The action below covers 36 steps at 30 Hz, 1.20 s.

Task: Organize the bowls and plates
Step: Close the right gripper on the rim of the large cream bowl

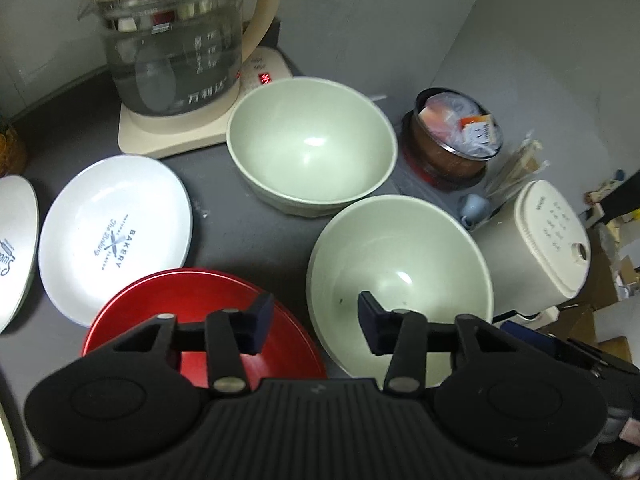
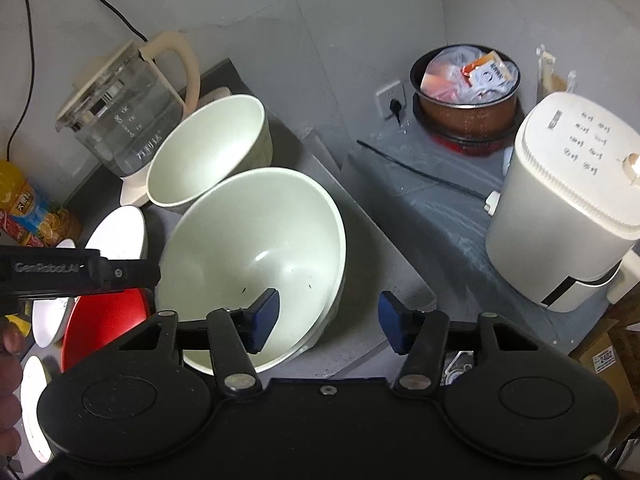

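Note:
Two pale green bowls stand on the dark counter: a near bowl (image 1: 400,264) (image 2: 256,248) and a far bowl (image 1: 312,140) (image 2: 208,148). Left of the near bowl lies a red plate (image 1: 180,296) (image 2: 104,320), with a white "Bakery" plate (image 1: 116,232) (image 2: 120,232) and another white plate (image 1: 16,240) beyond it. My left gripper (image 1: 316,326) is open and straddles the near bowl's left rim, one finger over the red plate and one inside the bowl. My right gripper (image 2: 328,320) is open astride the same bowl's right rim. No pad touches the rim.
A glass kettle (image 1: 172,40) on a cream base stands behind the far bowl. To the right are a brown pot (image 1: 452,136) full of packets, a small blue cup (image 1: 474,206) and a white cooker (image 2: 568,208). An orange drink bottle (image 2: 28,208) stands far left. Grey walls close the back.

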{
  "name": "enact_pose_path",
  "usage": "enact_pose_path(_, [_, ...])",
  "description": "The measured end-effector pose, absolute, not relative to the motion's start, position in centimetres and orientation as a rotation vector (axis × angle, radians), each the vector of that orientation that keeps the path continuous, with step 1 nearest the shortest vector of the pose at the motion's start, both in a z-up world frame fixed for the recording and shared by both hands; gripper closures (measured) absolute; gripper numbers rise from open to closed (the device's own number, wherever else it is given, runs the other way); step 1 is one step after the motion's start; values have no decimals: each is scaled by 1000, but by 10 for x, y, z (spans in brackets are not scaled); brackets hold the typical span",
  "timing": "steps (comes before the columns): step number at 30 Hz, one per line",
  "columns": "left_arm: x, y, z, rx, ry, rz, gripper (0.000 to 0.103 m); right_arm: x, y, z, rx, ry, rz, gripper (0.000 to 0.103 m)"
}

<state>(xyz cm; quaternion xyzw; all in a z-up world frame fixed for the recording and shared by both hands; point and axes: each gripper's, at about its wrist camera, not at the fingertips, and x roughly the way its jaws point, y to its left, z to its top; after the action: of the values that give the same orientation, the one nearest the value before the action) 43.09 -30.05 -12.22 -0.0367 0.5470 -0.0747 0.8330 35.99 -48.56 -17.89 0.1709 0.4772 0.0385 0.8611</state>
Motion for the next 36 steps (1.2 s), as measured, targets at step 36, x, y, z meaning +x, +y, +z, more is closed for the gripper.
enact_pose_path(36, [473, -313, -153, -102, 1228, -179, 93, 382, -492, -176, 370, 965, 119, 88])
